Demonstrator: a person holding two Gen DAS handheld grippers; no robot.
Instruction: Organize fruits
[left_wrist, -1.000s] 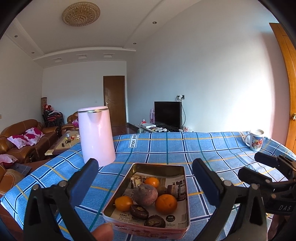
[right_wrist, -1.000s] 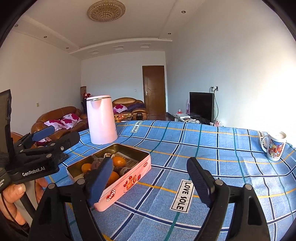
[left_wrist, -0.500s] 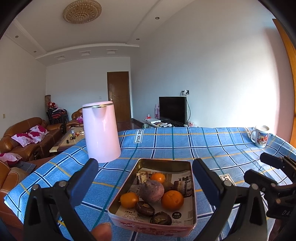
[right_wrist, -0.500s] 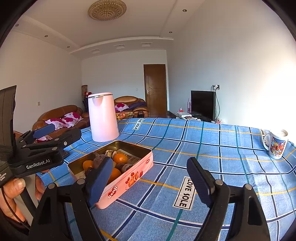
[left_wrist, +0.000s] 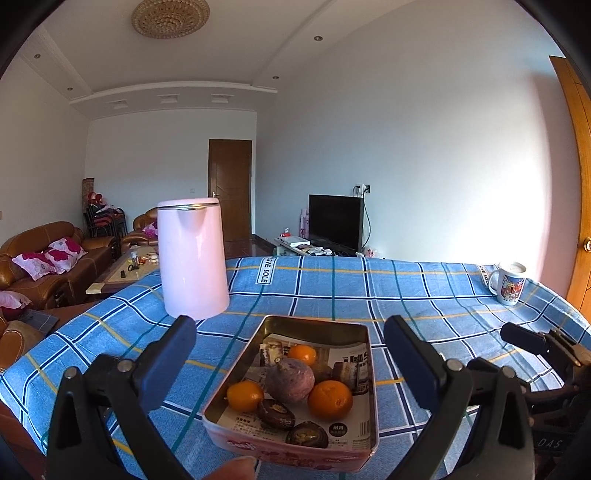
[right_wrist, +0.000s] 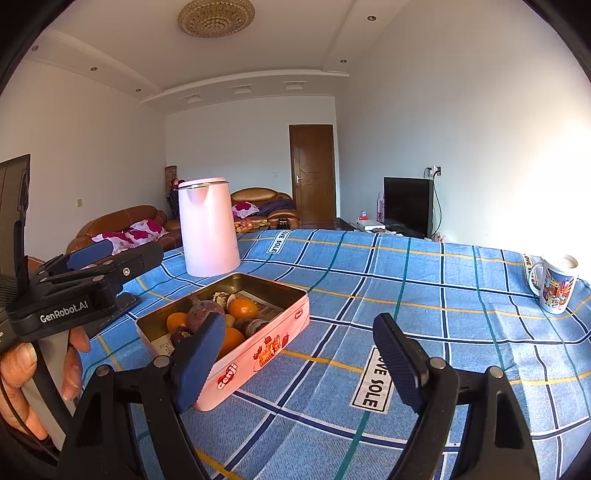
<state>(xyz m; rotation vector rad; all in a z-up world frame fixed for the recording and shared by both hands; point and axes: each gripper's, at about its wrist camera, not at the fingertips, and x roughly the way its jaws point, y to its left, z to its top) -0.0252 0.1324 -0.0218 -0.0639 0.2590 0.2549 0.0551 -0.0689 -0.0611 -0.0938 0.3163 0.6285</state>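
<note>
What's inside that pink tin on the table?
The tin holds three oranges, a purple round fruit and dark brown halves, all lying on printed paper. The tin's bottom under the paper is hidden.

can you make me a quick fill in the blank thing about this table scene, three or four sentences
1. The fruit lies inside a pink rectangular ____ lined with printed paper.
2. The tall pink kettle stands upright on the ____ checked tablecloth.
3. Among the oranges sits one round ____-coloured fruit.
4. The left gripper and the right gripper both have their jaws ____, holding nothing.

Missing words: tin; blue; purple; open
</note>
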